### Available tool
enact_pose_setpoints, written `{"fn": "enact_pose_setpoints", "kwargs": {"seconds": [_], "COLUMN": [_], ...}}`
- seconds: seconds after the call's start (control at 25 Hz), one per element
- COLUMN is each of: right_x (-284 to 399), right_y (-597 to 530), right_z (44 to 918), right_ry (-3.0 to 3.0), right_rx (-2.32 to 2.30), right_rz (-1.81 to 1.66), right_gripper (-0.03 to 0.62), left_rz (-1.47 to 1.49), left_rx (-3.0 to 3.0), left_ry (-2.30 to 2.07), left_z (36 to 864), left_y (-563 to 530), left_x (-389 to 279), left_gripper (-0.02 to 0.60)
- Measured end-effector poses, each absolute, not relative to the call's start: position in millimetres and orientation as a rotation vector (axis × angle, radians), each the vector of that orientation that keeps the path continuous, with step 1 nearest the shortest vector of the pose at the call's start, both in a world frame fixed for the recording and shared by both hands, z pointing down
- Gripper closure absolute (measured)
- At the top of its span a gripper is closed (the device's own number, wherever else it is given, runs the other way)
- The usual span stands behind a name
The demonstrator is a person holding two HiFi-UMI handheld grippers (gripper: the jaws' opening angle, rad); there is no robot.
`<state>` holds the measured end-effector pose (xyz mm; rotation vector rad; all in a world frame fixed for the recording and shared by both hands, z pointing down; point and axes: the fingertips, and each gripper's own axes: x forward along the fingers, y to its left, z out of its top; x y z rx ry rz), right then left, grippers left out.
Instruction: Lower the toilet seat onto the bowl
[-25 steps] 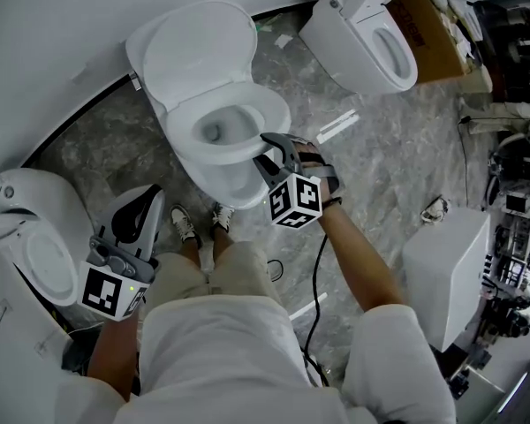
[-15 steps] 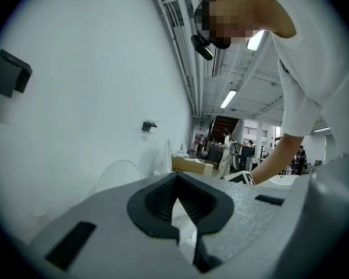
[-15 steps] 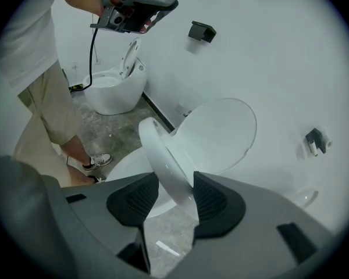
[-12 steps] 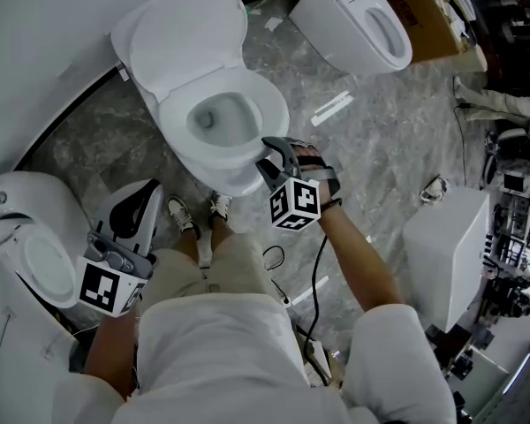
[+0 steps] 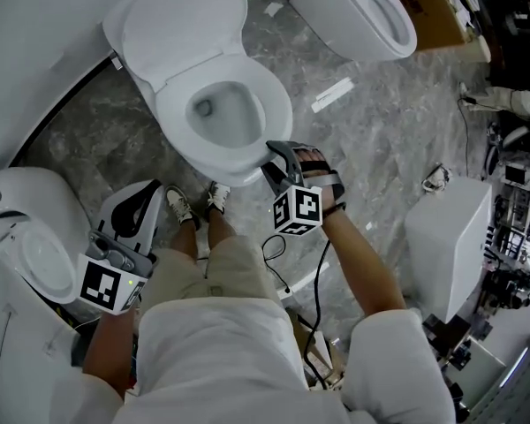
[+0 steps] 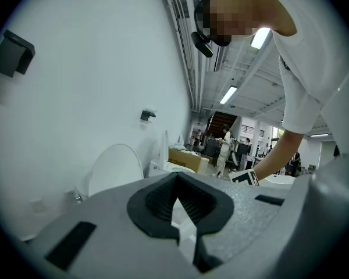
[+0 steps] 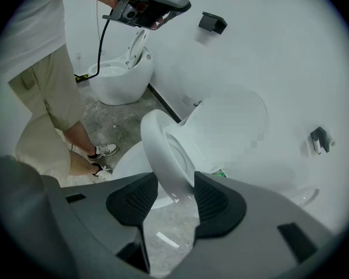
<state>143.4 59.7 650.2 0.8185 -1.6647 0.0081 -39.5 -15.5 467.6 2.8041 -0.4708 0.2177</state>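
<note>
Over the white ceramic bowl (image 5: 227, 174), the glossy white oval toilet seat (image 7: 163, 150) hangs tilted, its smooth front rim pinched between the right gripper's (image 7: 173, 190) ribbed black pads; the left gripper's (image 6: 175, 201) jaws meet, empty.

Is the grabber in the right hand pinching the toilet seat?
Yes, the right gripper has the rim of the toilet seat between its two pads, and they press on both sides.
</note>
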Motion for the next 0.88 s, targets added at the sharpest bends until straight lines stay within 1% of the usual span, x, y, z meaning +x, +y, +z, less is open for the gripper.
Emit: {"fn": "enact_pose_setpoints", "kwargs": {"seconds": [0.4, 0.88], "right_x": [145, 147], "right_y": [86, 115], "right_z": [679, 712], "right_ry": [-1.661, -1.624], "right_rx": [0.811, 0.816], "right_rz": [0.020, 0.090], "right_gripper": [0.398, 0.391], "left_rz": [0.257, 0.304], "left_rx": [2.786, 2.768], "left_ry": [-0.439, -0.408], "left_z": [491, 512], "left_y": [2, 25], "left_x": [-12, -2], "left_gripper": [0.578, 0.577]}}
